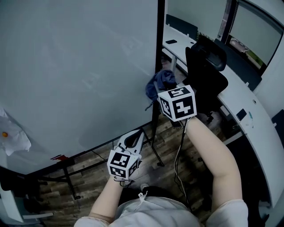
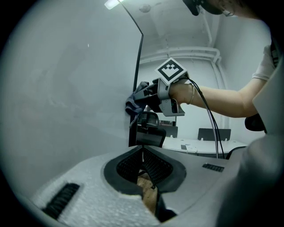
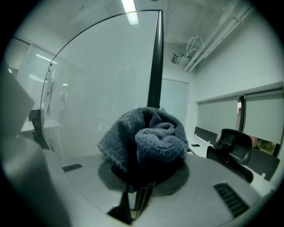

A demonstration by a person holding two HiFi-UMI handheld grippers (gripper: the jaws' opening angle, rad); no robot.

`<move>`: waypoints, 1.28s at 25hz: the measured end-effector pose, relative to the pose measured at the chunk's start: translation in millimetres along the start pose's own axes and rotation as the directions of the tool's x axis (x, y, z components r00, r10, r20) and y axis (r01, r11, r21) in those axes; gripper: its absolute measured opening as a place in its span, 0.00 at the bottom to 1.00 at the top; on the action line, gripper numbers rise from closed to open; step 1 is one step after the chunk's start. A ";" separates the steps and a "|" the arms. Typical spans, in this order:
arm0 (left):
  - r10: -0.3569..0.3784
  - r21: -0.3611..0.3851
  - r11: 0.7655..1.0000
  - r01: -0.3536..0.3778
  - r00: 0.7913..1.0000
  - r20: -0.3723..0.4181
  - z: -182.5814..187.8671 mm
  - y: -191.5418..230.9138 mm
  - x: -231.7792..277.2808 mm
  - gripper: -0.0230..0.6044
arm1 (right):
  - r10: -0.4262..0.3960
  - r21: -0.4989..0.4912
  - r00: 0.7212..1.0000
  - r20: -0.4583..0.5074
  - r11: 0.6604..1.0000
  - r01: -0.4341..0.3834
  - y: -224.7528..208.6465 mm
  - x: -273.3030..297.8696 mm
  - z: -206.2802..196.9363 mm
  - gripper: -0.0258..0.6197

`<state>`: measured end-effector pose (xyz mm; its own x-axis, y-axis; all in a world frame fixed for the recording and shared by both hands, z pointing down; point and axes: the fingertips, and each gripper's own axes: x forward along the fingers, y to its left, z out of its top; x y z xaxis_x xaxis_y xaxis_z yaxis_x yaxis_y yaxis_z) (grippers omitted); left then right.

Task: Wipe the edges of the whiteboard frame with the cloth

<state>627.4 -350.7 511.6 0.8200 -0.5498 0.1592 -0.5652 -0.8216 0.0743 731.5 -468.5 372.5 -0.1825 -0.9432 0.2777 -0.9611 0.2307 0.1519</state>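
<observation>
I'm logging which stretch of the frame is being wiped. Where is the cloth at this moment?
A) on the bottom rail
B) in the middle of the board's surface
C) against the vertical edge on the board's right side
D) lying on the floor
C: the cloth, bunched in the right tongs, sits against the dark vertical frame edge on the board's right side, well above the bottom rail.

A black office chair (image 1: 206, 66) stands on the wood-plank floor (image 1: 88, 179) beside a long white counter (image 1: 248, 104). A ceiling strip light (image 3: 129, 11) glows overhead.
</observation>
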 end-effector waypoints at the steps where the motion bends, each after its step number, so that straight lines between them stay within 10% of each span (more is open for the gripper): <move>1: 0.000 -0.007 1.000 0.000 1.000 -0.004 -3.1 0.6 0.9 0.08 | 0.001 0.001 1.000 -0.010 1.000 -0.001 0.8 2.2 -7.2 0.15; 15: 0.006 -0.070 0.997 -0.011 0.997 -0.079 -51.0 7.5 10.2 0.07 | 0.015 0.006 0.990 -0.141 1.000 -0.014 14.9 30.7 -109.9 0.15; 32: 0.074 -0.163 0.981 -0.108 0.977 -0.199 -138.6 33.9 6.6 0.07 | 0.062 0.117 0.906 -0.419 0.993 -0.014 31.7 75.6 -284.8 0.15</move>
<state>601.2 -361.2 651.6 0.7413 -0.5681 0.3574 -0.6574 -0.7218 0.2164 746.3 -464.4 668.5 -0.1383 -0.7400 0.6582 -0.9761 0.2142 0.0357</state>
